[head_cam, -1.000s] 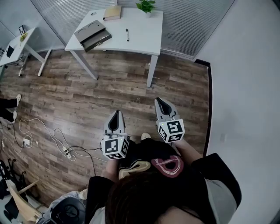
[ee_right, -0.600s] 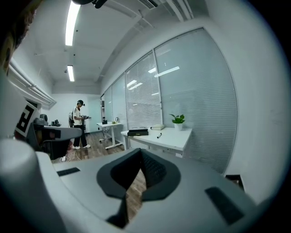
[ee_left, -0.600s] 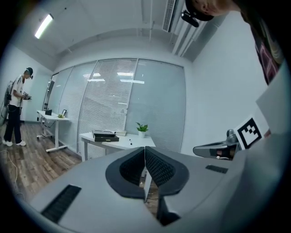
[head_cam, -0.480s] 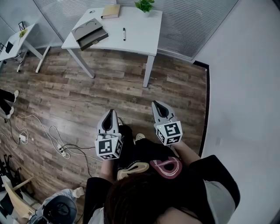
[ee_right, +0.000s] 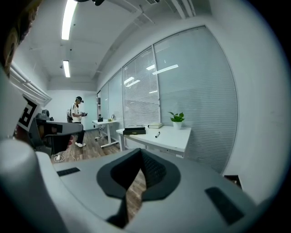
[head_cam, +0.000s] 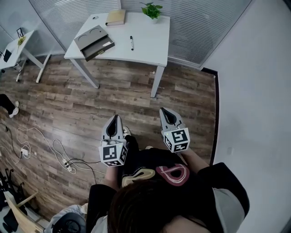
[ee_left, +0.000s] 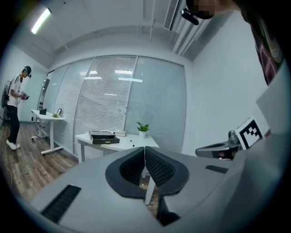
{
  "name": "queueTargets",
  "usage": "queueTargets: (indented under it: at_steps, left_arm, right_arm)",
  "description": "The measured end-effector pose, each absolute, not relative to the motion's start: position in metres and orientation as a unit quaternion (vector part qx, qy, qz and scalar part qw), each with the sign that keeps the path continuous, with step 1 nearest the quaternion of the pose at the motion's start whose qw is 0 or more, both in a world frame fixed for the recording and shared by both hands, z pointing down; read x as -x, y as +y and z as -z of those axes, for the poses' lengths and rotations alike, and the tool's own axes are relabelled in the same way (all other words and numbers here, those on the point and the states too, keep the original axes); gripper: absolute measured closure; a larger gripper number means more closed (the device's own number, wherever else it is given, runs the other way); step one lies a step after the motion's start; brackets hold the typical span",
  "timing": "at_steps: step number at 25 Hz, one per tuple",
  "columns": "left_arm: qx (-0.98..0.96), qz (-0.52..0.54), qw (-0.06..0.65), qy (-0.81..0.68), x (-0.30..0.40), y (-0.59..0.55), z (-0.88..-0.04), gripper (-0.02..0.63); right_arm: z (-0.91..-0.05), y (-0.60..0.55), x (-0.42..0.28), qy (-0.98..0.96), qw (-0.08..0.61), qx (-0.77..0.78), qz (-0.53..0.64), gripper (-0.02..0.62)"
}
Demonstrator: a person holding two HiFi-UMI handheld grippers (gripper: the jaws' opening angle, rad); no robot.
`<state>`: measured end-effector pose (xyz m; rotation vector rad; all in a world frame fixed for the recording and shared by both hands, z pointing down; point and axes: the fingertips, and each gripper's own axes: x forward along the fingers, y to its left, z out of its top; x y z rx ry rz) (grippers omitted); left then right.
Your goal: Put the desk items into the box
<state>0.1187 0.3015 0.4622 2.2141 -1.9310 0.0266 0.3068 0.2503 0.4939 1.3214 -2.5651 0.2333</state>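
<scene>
- Count: two grippers, one white tabletop [head_cam: 146,34] carrying one box [head_cam: 93,41], one book [head_cam: 116,17], one pen [head_cam: 132,43] and one potted plant [head_cam: 152,9].
- Left gripper [head_cam: 115,118]: my fingers [ee_left: 157,166] are pressed together with nothing between them.
- Right gripper [head_cam: 163,110]: my fingers [ee_right: 153,170] meet at the tips, also empty.
- I hold both grippers side by side low in front of me, over the wood floor [head_cam: 91,98], pointing toward the tabletop.
- All the items are well apart from my fingers, across a stretch of floor. In the head view the tabletop sits ahead and a bit left of the left gripper.
- In the left gripper view the tabletop shows just above my closed fingertips. In the right gripper view it is ahead and slightly left of them.
- Box: flat, grey top, dark sides, lying at an angle on the left end of the tabletop, near the front edge.
- Book: tan, closed, lying flat at the back edge, behind the box and apart from it.
- Pen: dark, lying flat near the middle of the tabletop, right of the box, not touching it.
- Plant: green leaves in a small white pot, upright at the back right corner.
- Off to the left are a second desk [head_cam: 18,45], loose cables [head_cam: 50,148] on the floor and another person [ee_left: 16,113] standing by that desk.
</scene>
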Motion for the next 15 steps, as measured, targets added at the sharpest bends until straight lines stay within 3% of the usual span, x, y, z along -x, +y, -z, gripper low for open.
queueTargets:
  at_steps: [15]
  left_arm:
    - [-0.770, -0.004, 0.094, -0.631, -0.026, 0.208, -0.460, 0.588]
  right_arm:
    - [-0.490, 0.162, -0.198, -0.882, 0.125, -0.448, -0.075, 0.586]
